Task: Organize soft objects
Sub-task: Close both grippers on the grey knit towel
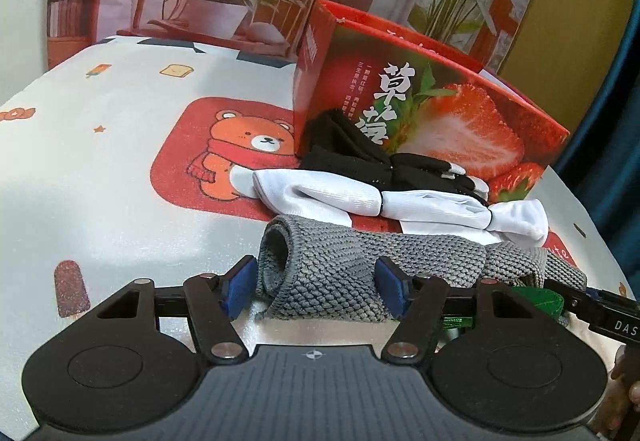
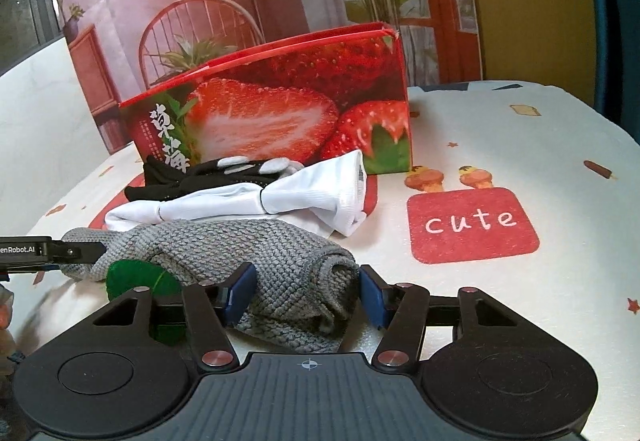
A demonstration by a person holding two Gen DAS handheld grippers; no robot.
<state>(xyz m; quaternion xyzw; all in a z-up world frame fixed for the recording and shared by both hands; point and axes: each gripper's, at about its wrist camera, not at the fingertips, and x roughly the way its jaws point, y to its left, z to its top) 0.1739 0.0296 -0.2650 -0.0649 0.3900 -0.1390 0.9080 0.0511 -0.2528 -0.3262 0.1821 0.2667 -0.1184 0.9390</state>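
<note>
Grey knit before box reading "草莓".

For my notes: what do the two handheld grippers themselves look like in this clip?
Both match: the left gripper and right gripper have matte black linkage arms with silver rivets, blue fingertip pads, round black side discs and a grey ribbed base marked with a small crosshair. White lettering runs along each side bar. No cables or sleeves are visible.
</note>
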